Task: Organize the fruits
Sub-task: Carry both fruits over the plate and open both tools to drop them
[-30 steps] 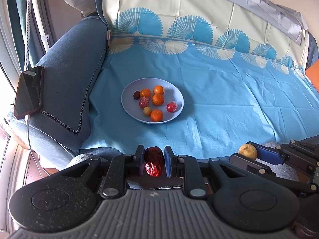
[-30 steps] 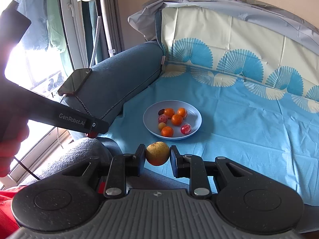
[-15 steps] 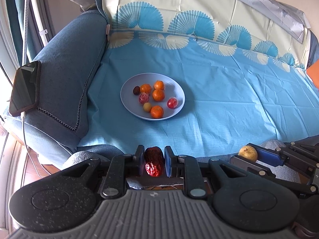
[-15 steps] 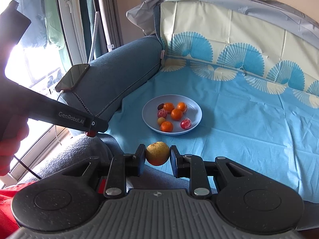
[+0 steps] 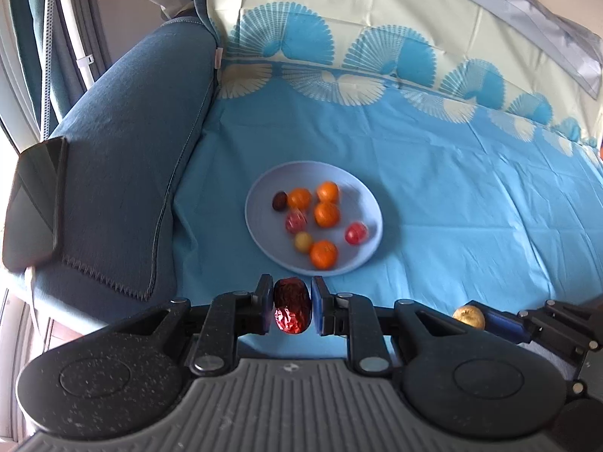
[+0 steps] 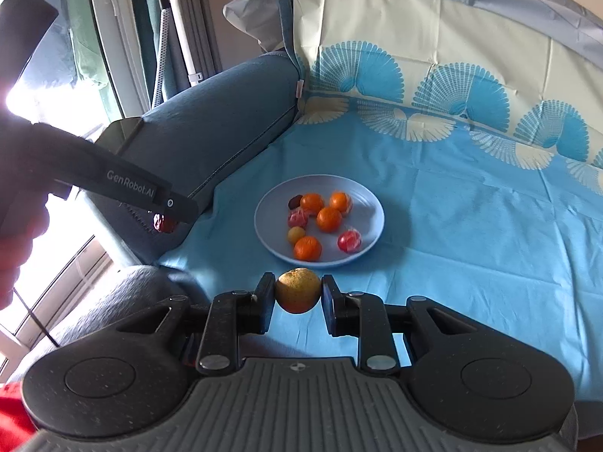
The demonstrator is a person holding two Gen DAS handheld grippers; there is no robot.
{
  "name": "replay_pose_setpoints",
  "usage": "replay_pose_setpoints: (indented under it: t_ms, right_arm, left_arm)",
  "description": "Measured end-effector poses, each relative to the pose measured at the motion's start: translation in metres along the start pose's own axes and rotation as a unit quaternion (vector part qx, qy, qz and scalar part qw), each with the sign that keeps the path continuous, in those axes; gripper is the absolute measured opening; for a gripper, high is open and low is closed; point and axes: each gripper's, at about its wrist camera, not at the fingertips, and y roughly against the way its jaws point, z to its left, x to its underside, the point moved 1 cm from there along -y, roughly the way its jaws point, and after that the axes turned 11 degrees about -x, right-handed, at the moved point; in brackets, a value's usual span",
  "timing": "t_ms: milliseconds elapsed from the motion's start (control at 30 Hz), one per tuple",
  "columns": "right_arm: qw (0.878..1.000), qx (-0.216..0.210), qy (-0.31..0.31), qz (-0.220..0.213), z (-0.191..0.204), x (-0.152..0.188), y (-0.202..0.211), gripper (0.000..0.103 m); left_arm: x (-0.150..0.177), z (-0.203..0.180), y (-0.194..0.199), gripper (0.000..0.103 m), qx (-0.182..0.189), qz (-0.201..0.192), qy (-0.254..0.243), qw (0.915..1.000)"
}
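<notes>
A pale blue plate lies on the blue sheet and holds several small oranges and red and yellow fruits. My left gripper is shut on a wrinkled dark red date, hovering just short of the plate's near rim. My right gripper is shut on a round yellow-brown fruit, also just before the plate. In the left wrist view the right gripper's tip with that yellow fruit shows at lower right. In the right wrist view the left gripper's black body crosses the left side, the date at its tip.
A blue sofa armrest rises left of the plate, with a dark phone lying on it. The patterned sheet covers the seat and backrest. A person's hand holds the left gripper. Curtains and a window stand at the far left.
Both grippers have moved forward toward the plate, which now looks larger and closer. The date and the yellow fruit stay clamped as before.
</notes>
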Motion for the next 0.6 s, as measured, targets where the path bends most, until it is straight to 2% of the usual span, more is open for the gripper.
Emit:
replay_pose_setpoints:
  t_ms: [333, 600]
  right_arm:
    - [1.0, 0.006, -0.001, 0.006, -0.043, -0.046, -0.079, 0.027]
    - [1.0, 0.02, 0.003, 0.024, -0.077, -0.062, -0.144, 0.027]
  left_arm:
    - [-0.053, -0.014, -0.074, 0.023, 0.0, 0.014, -0.005, 0.9999]
    - [-0.08, -0.028, -0.14, 0.023, 0.005, 0.026, -0.012, 0.9996]
